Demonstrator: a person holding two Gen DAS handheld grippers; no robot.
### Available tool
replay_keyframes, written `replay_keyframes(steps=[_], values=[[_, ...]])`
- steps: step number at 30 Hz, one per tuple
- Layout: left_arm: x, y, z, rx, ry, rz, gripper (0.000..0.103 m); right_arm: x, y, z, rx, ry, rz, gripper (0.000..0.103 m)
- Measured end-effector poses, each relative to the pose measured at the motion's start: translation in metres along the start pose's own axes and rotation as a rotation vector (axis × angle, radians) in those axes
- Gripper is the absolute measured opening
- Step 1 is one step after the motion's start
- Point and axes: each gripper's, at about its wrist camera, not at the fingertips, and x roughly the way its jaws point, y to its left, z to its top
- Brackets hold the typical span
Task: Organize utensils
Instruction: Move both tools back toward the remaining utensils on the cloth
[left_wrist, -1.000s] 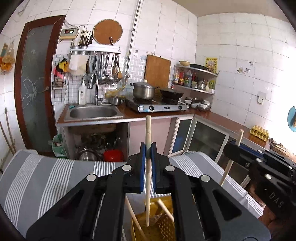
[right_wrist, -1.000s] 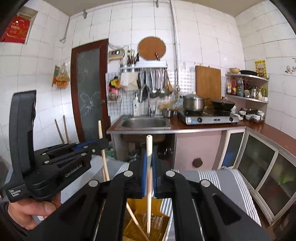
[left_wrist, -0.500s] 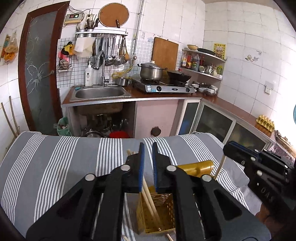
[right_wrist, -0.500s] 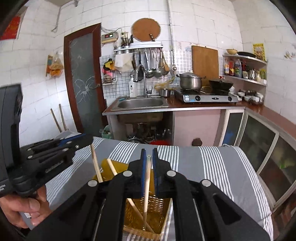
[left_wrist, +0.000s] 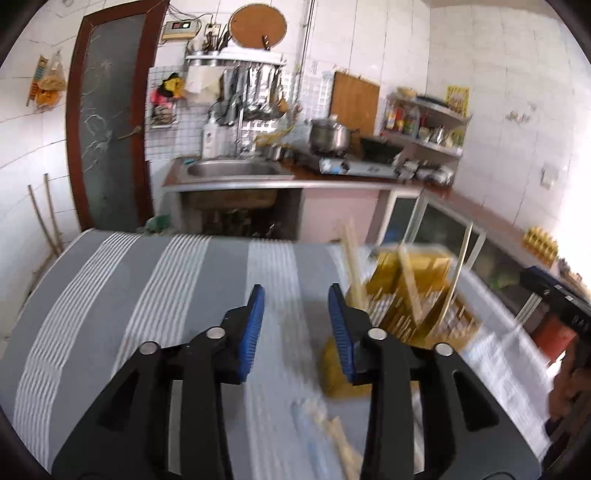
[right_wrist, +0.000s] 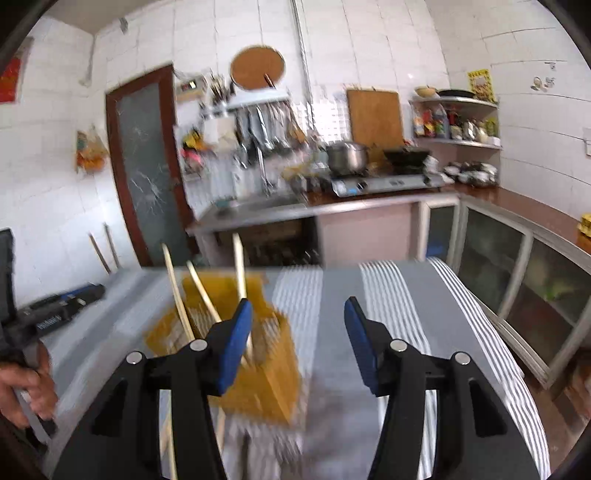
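A yellow mesh utensil basket (left_wrist: 413, 295) stands on the grey striped cloth, right of my left gripper (left_wrist: 295, 328), which is open and empty. Several wooden chopsticks (left_wrist: 352, 266) stand in the basket. In the right wrist view the basket (right_wrist: 258, 354) is at the left, behind the left finger, with chopsticks (right_wrist: 240, 273) leaning in it. My right gripper (right_wrist: 297, 341) is open and empty. More chopsticks (left_wrist: 340, 439) lie on the cloth near the camera. Both views are motion-blurred.
The grey striped cloth (left_wrist: 147, 295) covers the table. Behind it are a sink counter (left_wrist: 229, 173), a gas stove with a pot (left_wrist: 328, 136), glass-door cabinets (right_wrist: 517, 266) and a dark door (left_wrist: 107, 122). The other gripper shows at each view's edge (right_wrist: 55, 310).
Both grippers have opened and let go of their chopsticks, which now stand in the basket. The left gripper has swung left and the right gripper right, away from the basket.
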Motion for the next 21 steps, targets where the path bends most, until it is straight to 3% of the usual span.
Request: replay_keyframes(steps=[4, 11, 21], values=[[-0.011, 0.014, -0.042, -0.013, 0.078, 0.034, 0.039, -0.020, -0.002, -0.037, 0.004, 0.040, -0.028, 0.052], [-0.019, 0.002, -0.097, 0.002, 0.169, 0.000, 0.040, -0.034, 0.007, -0.088, 0.005, 0.104, -0.007, 0.052], [-0.019, -0.027, -0.117, 0.058, 0.217, -0.040, 0.040, -0.043, 0.004, -0.113, 0.016, 0.129, -0.018, 0.052]])
